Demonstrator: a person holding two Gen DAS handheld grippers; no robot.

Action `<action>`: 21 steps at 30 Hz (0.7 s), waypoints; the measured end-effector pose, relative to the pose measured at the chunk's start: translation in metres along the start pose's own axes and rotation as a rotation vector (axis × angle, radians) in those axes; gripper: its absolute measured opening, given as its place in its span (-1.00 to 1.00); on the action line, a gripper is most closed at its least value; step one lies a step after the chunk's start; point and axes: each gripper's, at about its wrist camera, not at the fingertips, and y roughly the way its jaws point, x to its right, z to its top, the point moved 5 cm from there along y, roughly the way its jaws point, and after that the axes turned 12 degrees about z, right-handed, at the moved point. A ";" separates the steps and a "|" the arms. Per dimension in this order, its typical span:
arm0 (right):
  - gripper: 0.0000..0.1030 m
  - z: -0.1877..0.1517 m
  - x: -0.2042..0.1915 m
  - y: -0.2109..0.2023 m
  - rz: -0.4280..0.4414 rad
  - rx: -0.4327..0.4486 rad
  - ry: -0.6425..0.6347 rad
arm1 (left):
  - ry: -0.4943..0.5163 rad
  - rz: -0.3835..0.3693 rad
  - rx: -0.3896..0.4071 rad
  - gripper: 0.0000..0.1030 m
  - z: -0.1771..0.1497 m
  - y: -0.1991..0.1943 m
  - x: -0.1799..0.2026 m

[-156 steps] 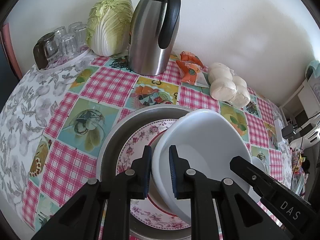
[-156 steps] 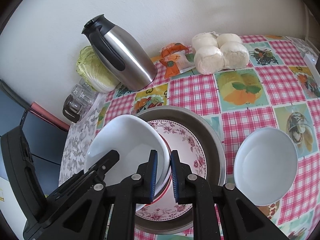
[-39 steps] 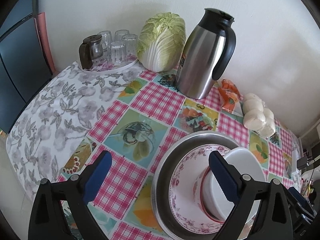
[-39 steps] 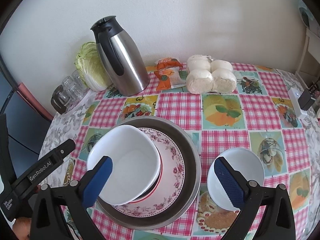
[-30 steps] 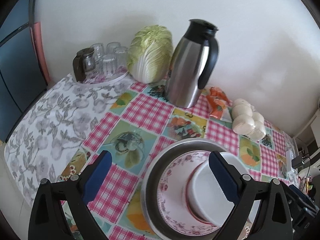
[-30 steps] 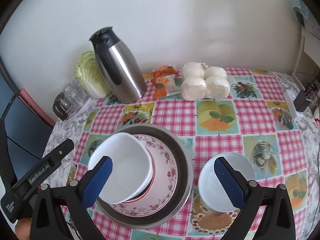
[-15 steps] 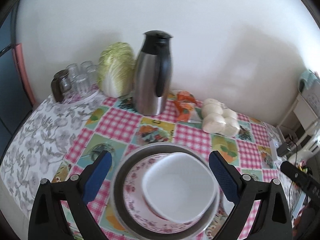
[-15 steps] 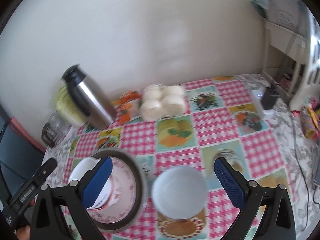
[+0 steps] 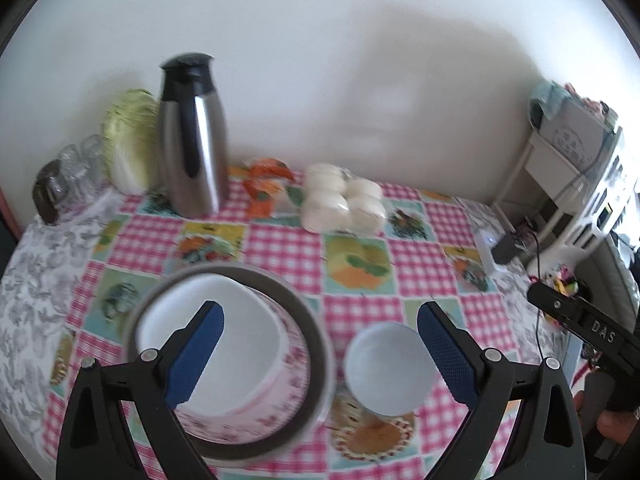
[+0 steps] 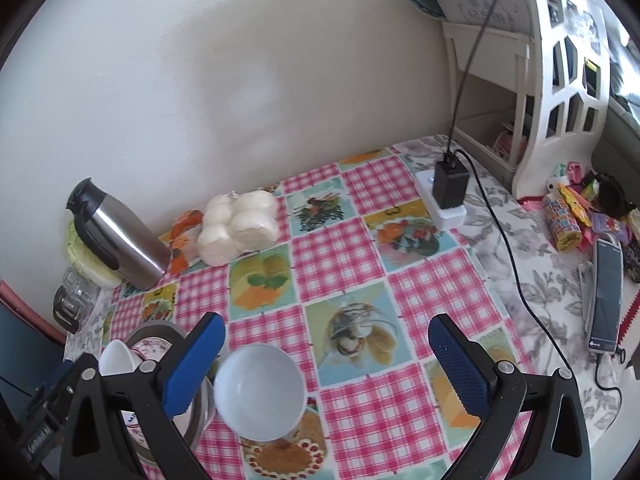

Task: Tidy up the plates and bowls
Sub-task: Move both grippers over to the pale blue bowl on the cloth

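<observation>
Both grippers have let go and lifted back from the stack. The metal basin (image 9: 316,344) now sits under the left gripper (image 9: 320,354), whose blue jaws are spread wide and empty; inside it lies the floral plate (image 9: 292,376) with the big white bowl (image 9: 224,344) set on top. That stacking step looks done. The right gripper (image 10: 328,366), also wide open and holding nothing, has swung across so the small white bowl (image 10: 260,390) lies just below its left jaw, beside the basin: probably the next pick.

bowls (image 9: 390,368) white | plate (image 9: 288,384) pink floral | tablecloth (image 9: 416,256) pink check
</observation>
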 end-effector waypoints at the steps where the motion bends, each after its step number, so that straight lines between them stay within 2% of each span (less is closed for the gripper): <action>1: 1.00 0.000 0.002 0.000 -0.003 -0.003 0.002 | 0.009 -0.002 -0.017 0.89 -0.004 0.003 0.008; 6: 1.00 -0.004 0.020 0.008 -0.035 -0.035 0.007 | 0.007 -0.028 -0.095 0.89 -0.024 0.018 0.032; 12: 1.00 -0.018 0.032 0.031 -0.036 -0.095 0.016 | -0.026 -0.039 -0.168 0.89 -0.044 0.035 0.045; 21: 0.93 -0.044 0.036 0.067 0.017 -0.187 0.076 | -0.119 -0.062 -0.279 0.74 -0.061 0.058 0.048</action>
